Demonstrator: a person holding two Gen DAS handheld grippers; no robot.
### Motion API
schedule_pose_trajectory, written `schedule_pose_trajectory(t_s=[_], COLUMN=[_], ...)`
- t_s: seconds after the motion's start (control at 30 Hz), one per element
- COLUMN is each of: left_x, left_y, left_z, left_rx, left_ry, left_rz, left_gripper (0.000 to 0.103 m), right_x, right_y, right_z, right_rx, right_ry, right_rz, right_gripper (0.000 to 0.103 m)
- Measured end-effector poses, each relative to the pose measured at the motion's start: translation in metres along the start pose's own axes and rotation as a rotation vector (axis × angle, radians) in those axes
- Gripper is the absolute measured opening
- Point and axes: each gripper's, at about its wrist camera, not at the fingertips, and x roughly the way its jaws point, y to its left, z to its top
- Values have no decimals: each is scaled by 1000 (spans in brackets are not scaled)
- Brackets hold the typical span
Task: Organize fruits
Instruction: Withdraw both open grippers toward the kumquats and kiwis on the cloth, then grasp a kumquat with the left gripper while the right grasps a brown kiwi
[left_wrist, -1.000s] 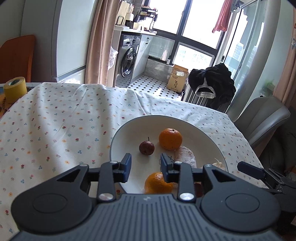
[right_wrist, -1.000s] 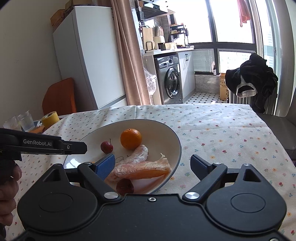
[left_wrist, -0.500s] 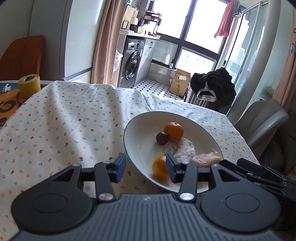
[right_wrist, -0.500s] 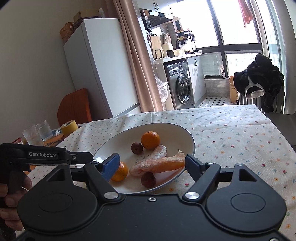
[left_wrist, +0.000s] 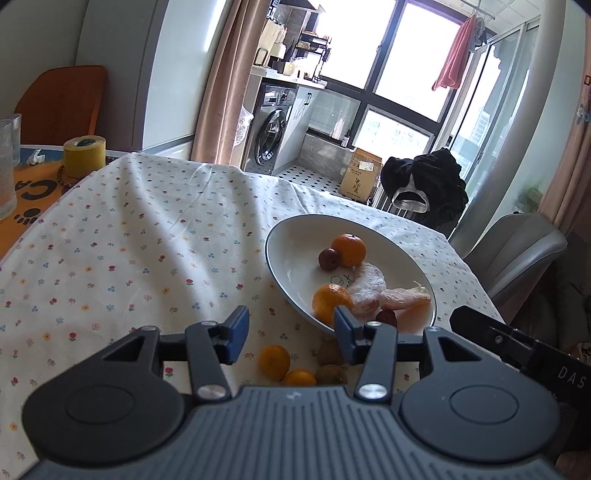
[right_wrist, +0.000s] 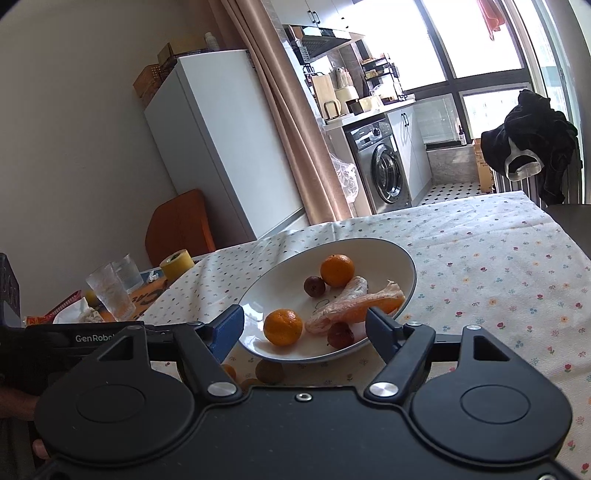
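A roll of yellow tape (left_wrist: 84, 156) and a drinking glass (left_wrist: 6, 162) stand at the far left edge of the tabletop (left_wrist: 140, 236), on an orange mat just off the flower-print cloth. The left tongs (left_wrist: 288, 328) hang wide and hold nothing, low over the near edge of the tabletop. Between and just below their blue pads, loose on the cloth, lie a mandarin (left_wrist: 274, 362), a smaller mandarin (left_wrist: 300, 378) and two kiwis (left_wrist: 331, 352), all close together and just beside the near rim of the white plate (left_wrist: 291, 236). The plate sits toward the right side of the tabletop. On it are a near mandarin (left_wrist: 331, 302) by the front rim, a far mandarin (left_wrist: 348, 249) with a dark red jujube (left_wrist: 328, 258) touching its left side, two pale net-wrapped fruits (left_wrist: 366, 286) lying across the middle, and a second jujube (left_wrist: 386, 316) near the front rim. In the right wrist view, the right tongs (right_wrist: 304, 328) are also wide and grip nothing, their tips framing the near rim of the plate (right_wrist: 400, 254) without clear contact. The body of the left tool reaches in from the left, held in a hand (right_wrist: 16, 400) at the frame's edge. Beyond the far edge of the tabletop stand a white refrigerator (right_wrist: 221, 140) and a washing machine (right_wrist: 384, 166).
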Motion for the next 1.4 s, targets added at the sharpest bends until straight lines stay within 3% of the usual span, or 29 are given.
schedule_pose_trajectory(t_s=[0.43,0.6,0.87,1.4], left_x=[-13,-9,4,33], left_y=[15,19,16,13], left_z=[-17,-24,-33,-41], left_rx=[-9,-7,14,9], left_ry=[-4,3,37,115], left_rz=[-37,-37,-61,-89], left_gripper=[48,45,42,31], right_x=[0,6,23,41], right_y=[21,26,30,33], right_z=[-11,-18,-30,-40], right_rx=[-45,-69,-78,-116], right_ry=[49,78,154,224], right_rz=[-3,0,19,46], right_gripper=[77,69,46,42])
